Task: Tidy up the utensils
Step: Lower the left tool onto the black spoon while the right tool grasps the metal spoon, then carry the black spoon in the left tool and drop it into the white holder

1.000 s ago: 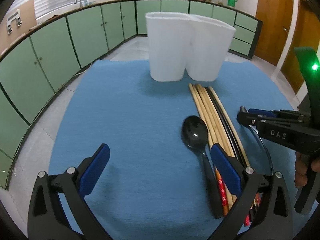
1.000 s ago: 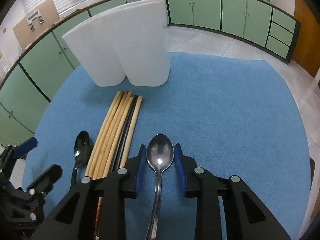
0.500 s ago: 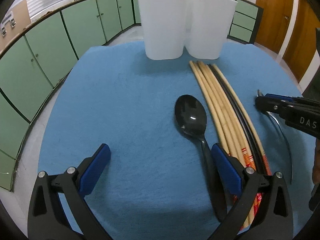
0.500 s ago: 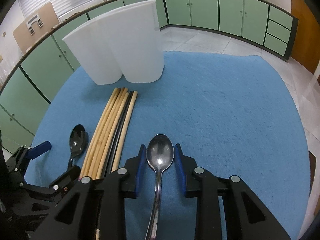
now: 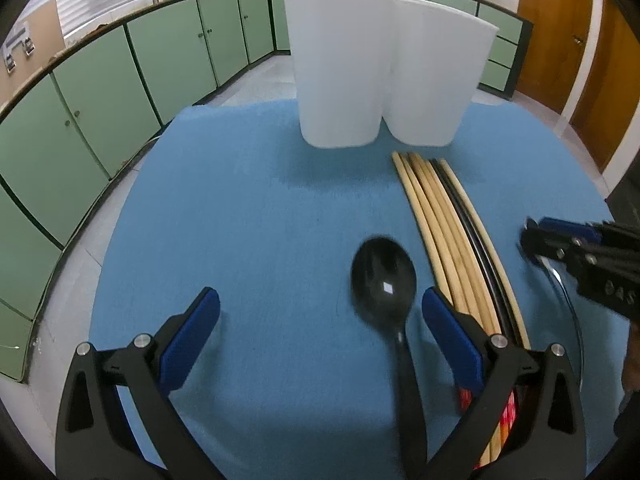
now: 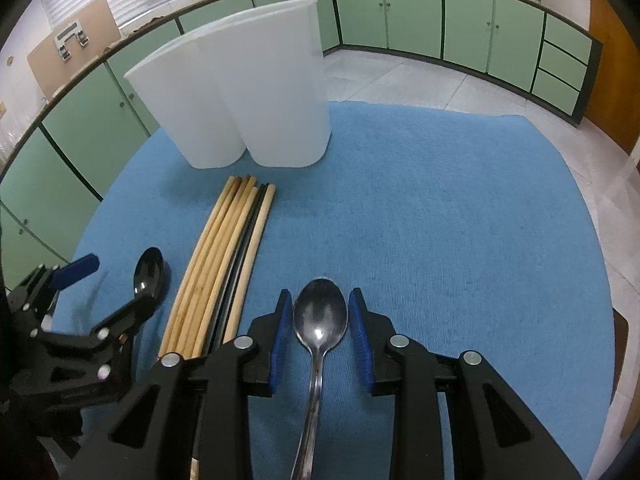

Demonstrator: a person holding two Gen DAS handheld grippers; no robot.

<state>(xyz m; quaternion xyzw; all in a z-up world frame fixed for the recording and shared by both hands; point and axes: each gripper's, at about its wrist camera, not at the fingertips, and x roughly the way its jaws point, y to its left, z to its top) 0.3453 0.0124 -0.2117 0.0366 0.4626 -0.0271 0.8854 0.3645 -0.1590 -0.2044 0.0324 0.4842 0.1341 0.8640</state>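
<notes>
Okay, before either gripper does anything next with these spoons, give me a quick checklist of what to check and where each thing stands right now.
1. Metal spoon sits between the right hand-held gripper pads: ok; whether they press on it, cannot tell.
2. Left hand-held gripper open wide enough for the black spoon: ok.
3. Black spoon centred between the left pads: not ok, it lies close to the right pad.
4. Chopsticks clear of the left gripper: not ok, its right pad sits at their edge.
5. White holder upright on the blue cloth: ok.
6. Holder compartments empty: cannot tell.
</notes>
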